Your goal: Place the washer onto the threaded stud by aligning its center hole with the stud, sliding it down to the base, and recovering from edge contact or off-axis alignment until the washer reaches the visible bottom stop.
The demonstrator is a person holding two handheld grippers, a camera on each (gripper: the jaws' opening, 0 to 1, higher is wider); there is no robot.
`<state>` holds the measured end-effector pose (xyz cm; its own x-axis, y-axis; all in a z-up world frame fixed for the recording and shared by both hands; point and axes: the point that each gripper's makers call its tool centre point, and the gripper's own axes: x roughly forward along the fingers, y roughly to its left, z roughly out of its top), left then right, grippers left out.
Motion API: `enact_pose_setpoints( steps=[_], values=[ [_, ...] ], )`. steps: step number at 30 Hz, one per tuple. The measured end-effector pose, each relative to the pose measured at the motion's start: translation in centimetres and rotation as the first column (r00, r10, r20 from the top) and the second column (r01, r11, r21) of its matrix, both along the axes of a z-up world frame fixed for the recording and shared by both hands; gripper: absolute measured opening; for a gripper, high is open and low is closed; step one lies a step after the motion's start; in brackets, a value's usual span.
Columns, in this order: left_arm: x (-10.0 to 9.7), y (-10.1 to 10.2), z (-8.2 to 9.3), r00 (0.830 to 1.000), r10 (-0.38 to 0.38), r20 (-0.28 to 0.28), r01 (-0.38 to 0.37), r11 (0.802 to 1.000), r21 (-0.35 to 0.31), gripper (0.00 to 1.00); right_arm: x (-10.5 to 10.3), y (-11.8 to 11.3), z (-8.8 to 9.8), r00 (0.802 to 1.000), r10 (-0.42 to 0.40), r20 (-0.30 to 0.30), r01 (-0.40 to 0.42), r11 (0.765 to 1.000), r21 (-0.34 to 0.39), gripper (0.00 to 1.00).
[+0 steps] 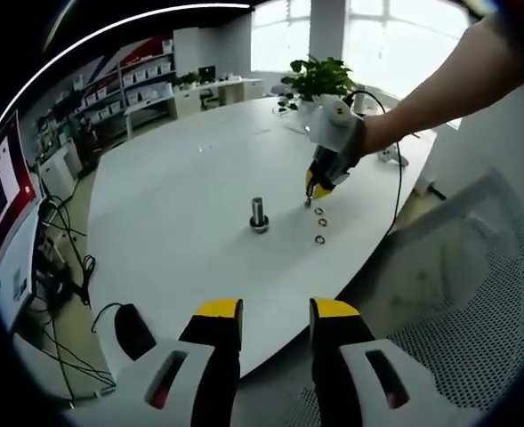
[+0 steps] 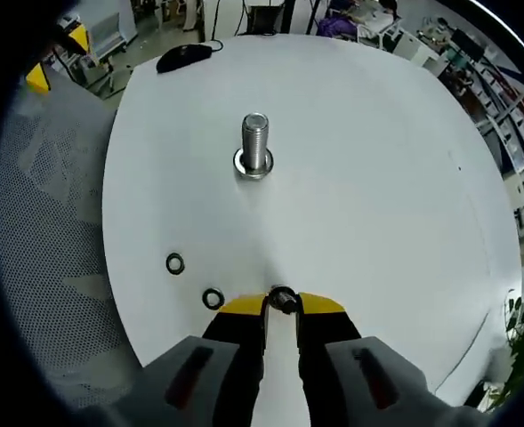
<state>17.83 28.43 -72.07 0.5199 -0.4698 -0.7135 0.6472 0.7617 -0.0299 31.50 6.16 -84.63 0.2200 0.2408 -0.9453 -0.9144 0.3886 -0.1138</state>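
A steel threaded stud (image 1: 259, 214) stands upright on its wide base in the middle of the white table (image 1: 181, 205). In the right gripper view the stud (image 2: 255, 145) is straight ahead of the jaws, well apart from them. My right gripper (image 2: 282, 301) is down at the tabletop, shut on a small dark washer (image 2: 283, 299) between its yellow tips. In the left gripper view a hand holds that right gripper (image 1: 310, 197) just right of the stud. My left gripper (image 1: 275, 313) hovers open at the table's near edge, holding nothing.
Two loose washers (image 2: 174, 263) (image 2: 213, 299) lie left of my right jaws; they show beside the stud as loose washers (image 1: 319, 238). A black mouse (image 1: 134, 331) sits at the table edge. A mesh chair (image 1: 457, 294) stands at the right, and a potted plant (image 1: 319, 78) at the far end.
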Motion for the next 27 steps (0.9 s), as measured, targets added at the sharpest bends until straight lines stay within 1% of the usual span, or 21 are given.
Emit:
enact_pose_setpoints(
  steps=[3, 13, 16, 21, 25, 27],
  values=[
    [0.0, 0.0, -0.1, 1.0, 0.001, -0.004, -0.001, 1.0, 0.0, 0.28, -0.3, -0.1, -0.6, 0.999, -0.021, -0.026, 0.022, 1.0, 0.002, 0.15],
    [0.0, 0.0, -0.2, 1.0, 0.004, -0.01, -0.004, 1.0, 0.004, 0.28, -0.4, -0.3, -1.3, 0.998, -0.048, -0.039, 0.049, 0.999, 0.01, 0.15],
    [-0.1, 0.1, -0.2, 1.0, 0.005, -0.011, -0.005, 1.0, 0.006, 0.28, -0.4, -0.3, -1.6, 0.996, -0.071, -0.048, 0.071, 0.997, 0.016, 0.15],
    [-0.1, 0.1, -0.3, 1.0, 0.005, -0.015, -0.004, 1.0, 0.007, 0.28, -0.5, -0.3, -1.5, 0.996, -0.08, -0.044, 0.082, 0.996, 0.023, 0.16],
    [0.0, 0.1, -0.3, 1.0, 0.003, -0.014, -0.003, 1.0, 0.006, 0.28, -0.7, -0.7, -1.3, 0.996, -0.076, -0.042, 0.077, 0.997, 0.022, 0.17],
    [-0.1, 0.1, -0.3, 1.0, 0.003, -0.014, -0.003, 1.0, 0.007, 0.28, -0.8, -1.3, -1.2, 0.996, -0.075, -0.048, 0.075, 0.997, 0.014, 0.17]
  ],
)
